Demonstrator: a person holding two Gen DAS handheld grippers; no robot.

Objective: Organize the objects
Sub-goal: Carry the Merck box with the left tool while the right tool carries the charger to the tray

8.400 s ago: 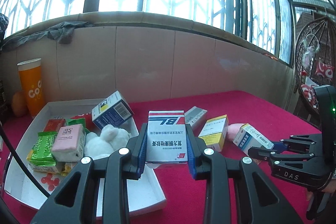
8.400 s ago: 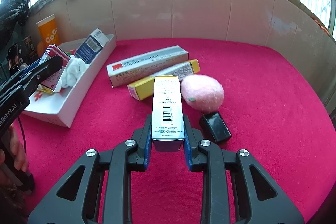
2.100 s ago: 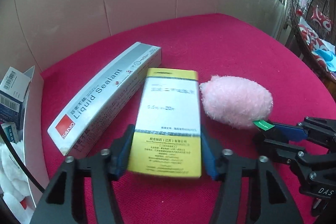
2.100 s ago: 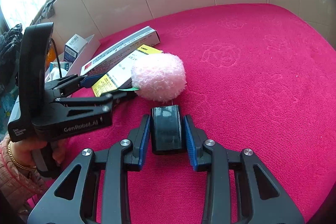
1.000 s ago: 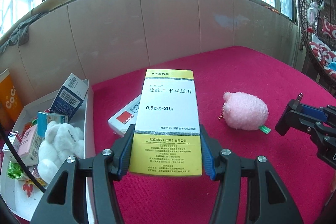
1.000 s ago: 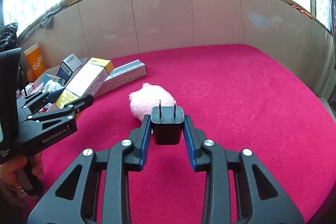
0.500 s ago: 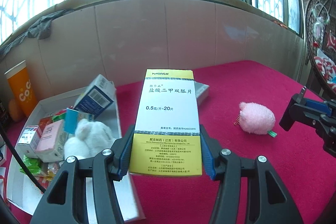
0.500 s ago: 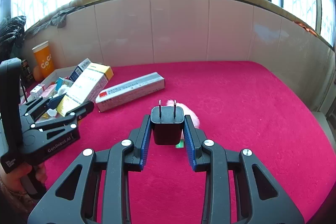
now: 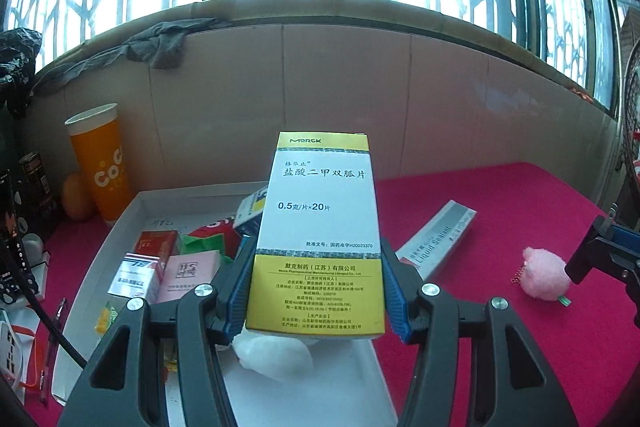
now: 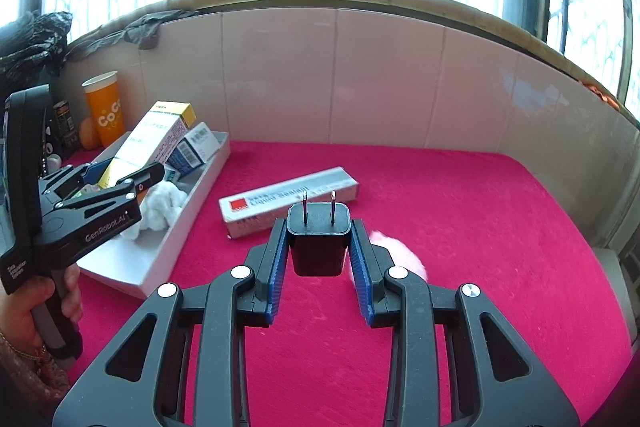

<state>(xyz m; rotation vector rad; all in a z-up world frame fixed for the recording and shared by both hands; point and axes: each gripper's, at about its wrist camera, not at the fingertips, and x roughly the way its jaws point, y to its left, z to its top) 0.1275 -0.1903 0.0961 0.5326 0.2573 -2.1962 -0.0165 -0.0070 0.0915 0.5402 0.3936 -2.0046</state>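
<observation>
A red-covered table [image 10: 460, 195] is seen part-cleared, with loose goods being gathered into a white tray [image 9: 120, 223] at its left, against the far wall. The tray is already crowded with small boxes and a white plush toy [image 9: 276, 355], presumably why new items are brought in from above.

A yellow-and-white box [image 9: 320, 227] is held upright over the tray by the left gripper [image 9: 316, 291], the jaws closed on its two long sides, seemingly so it can be lowered in.

A grey carton [image 10: 288, 205] is left lying flat at mid-table, right of the tray.

A pink pompom [image 9: 546, 275] lies nearer and further right, partly hidden in the right view.

A black plug [image 10: 319, 241] is gripped prongs-forward by the right gripper [image 10: 319, 267], the jaws narrowed onto its sides, above the table and probably bound for the tray.
</observation>
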